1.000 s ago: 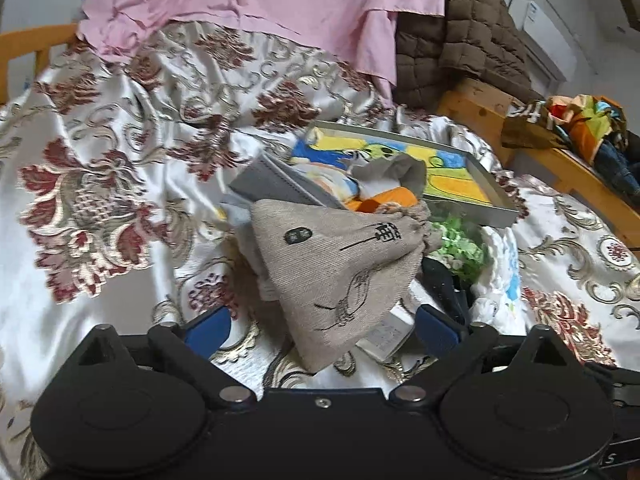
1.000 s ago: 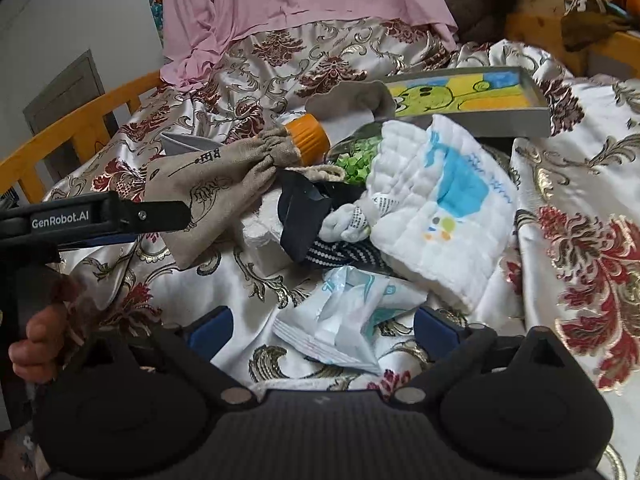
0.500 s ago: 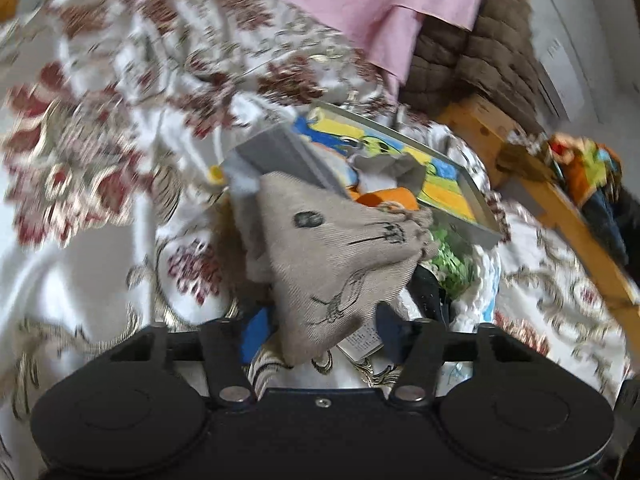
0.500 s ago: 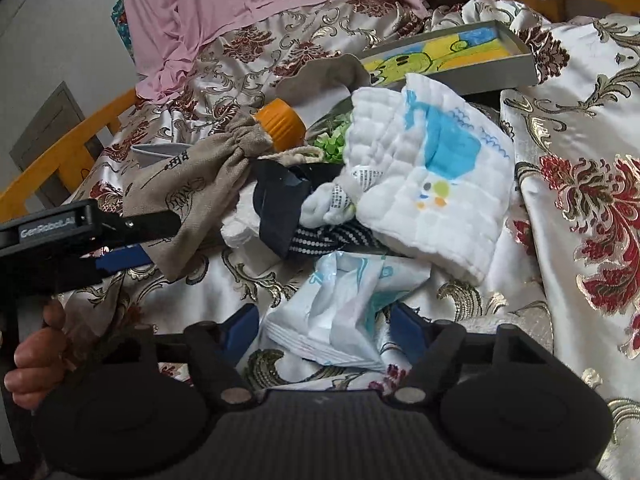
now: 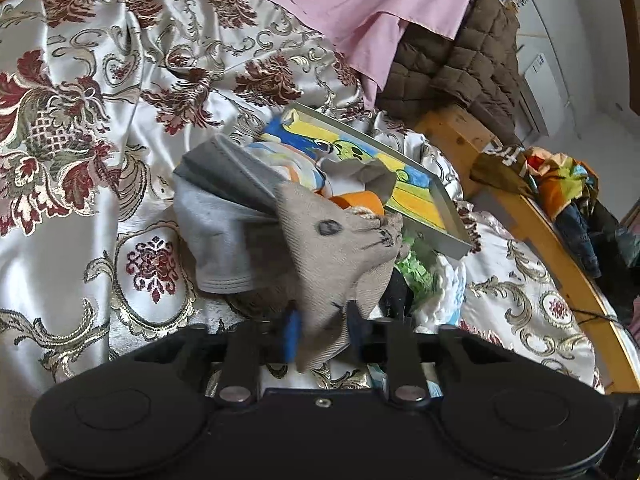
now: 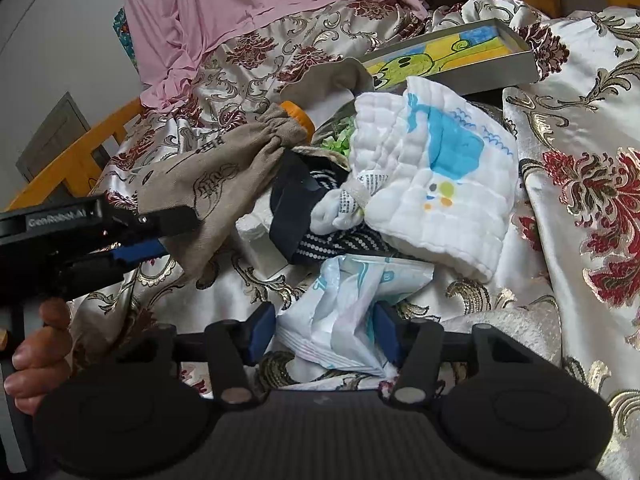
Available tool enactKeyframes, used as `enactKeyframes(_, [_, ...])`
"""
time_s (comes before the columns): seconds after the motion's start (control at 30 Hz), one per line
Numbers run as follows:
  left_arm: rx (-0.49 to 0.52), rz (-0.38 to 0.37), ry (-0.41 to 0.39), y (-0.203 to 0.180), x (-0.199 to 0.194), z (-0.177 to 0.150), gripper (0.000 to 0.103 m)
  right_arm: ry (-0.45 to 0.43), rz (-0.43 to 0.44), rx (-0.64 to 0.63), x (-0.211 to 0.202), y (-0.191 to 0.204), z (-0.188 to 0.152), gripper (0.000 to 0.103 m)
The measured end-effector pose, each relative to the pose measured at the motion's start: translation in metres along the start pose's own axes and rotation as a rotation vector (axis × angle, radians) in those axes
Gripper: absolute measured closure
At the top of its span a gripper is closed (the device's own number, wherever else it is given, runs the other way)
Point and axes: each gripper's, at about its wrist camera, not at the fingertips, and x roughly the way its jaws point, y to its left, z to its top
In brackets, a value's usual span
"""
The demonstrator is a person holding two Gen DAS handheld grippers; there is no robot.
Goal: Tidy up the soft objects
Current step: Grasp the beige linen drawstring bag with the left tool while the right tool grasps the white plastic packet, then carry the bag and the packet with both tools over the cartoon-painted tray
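Two grips forming on bed pile | left gripper (image 5: pixel 320 330) just closed, pinching linen pouch (image 5: pixel 340 256) corner; right gripper (image 6: pixel 324 330) closing around crumpled white packet (image 6: pixel 352 308), contact unclear | next, likely: lift each clear, sort apart

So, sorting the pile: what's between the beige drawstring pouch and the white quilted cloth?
In the right wrist view, a dark navy garment lies between pouch and cloth.

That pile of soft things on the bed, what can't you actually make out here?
- Beige drawstring pouch: contents unseen, left wrist view; cloth blurred.
- Orange-capped bottle: body hidden by the pouch, right wrist view.
- Green item: mostly under the white quilted cloth.
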Motion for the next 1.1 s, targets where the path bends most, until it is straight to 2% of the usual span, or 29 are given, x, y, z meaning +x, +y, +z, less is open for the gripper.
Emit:
enactKeyframes(0.2, [0.037,-0.019,-0.020,-0.009,-0.003,-0.003,0.088,0.005,0.013,-0.017,0.000,0.005,-0.001,0.050])
enactKeyframes(0.37, [0.080,-0.033,-0.017,-0.022,0.004,-0.004,0.083,0.000,0.011,-0.037,-0.003,0.008,-0.003,0.052])
enactKeyframes(0.43, [0.116,-0.014,-0.017,-0.027,0.007,-0.005,0.084,-0.004,0.005,-0.050,-0.004,0.010,-0.003,0.054])
enactKeyframes(0.5, [0.157,0.011,-0.020,-0.033,0.007,-0.006,0.093,-0.010,-0.006,-0.064,-0.004,0.014,-0.002,0.059])
enactKeyframes(0.6, [0.194,0.034,-0.024,-0.038,0.003,-0.009,0.098,-0.018,-0.012,-0.078,-0.007,0.016,-0.003,0.063])
enactKeyframes(0.8, [0.273,0.067,-0.031,-0.053,-0.014,-0.019,0.098,-0.050,-0.020,-0.093,-0.019,0.020,-0.005,0.065])
enactKeyframes(0.87, [0.272,0.066,-0.036,-0.056,-0.024,-0.022,0.098,-0.061,-0.009,-0.081,-0.024,0.019,-0.004,0.065])
enactKeyframes(1.1, [0.177,0.072,-0.055,-0.055,-0.046,-0.023,0.099,-0.106,0.035,-0.056,-0.042,0.016,-0.001,0.065])
